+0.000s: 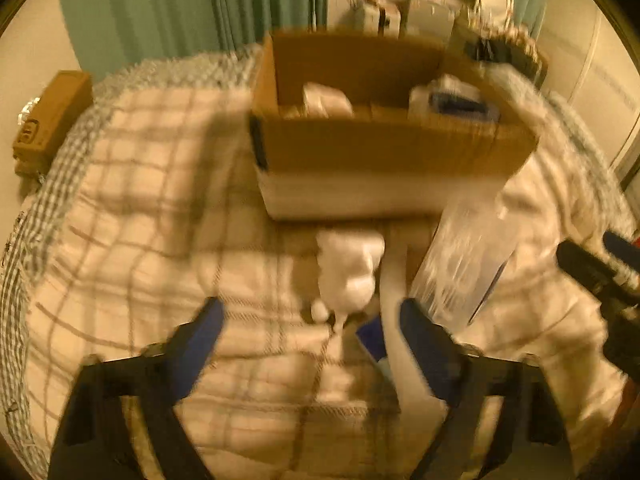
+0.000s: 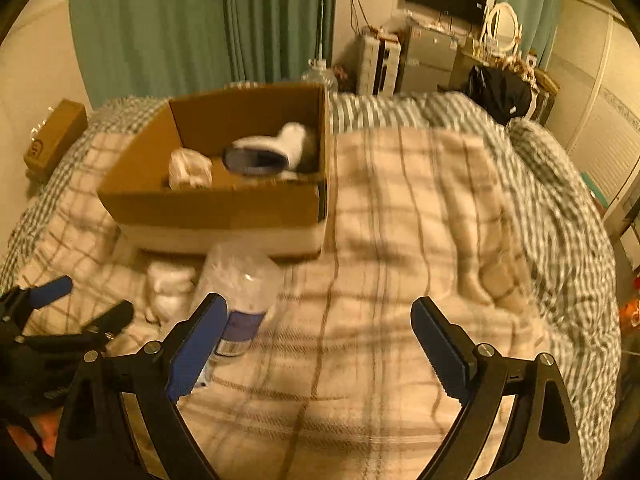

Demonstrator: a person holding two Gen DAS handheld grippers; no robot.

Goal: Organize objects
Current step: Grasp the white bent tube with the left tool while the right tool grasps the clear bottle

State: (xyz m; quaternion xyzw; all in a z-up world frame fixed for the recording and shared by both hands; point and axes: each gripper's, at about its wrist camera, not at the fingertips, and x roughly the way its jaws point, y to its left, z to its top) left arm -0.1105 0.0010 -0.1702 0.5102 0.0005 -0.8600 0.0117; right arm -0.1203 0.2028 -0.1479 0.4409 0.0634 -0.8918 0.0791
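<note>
Cardboard box [image 2: 224, 204] is already holding several items; a clear bottle [image 2: 240, 292] and white object [image 2: 170, 288] are still waiting at its six o'clock, while both grippers [image 1: 310, 336] [image 2: 320, 344] are hovering spread wide, empty.

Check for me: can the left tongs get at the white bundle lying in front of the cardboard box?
Probably yes. The left tongs are open, and the white bundle lies on the blanket just ahead between them, with nothing covering it. The clear plastic bottle sits close beside it.

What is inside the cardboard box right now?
The cardboard box holds a white crumpled bundle and a white-and-dark item, too blurred to identify. The near wall hides the floor beneath them.
</note>
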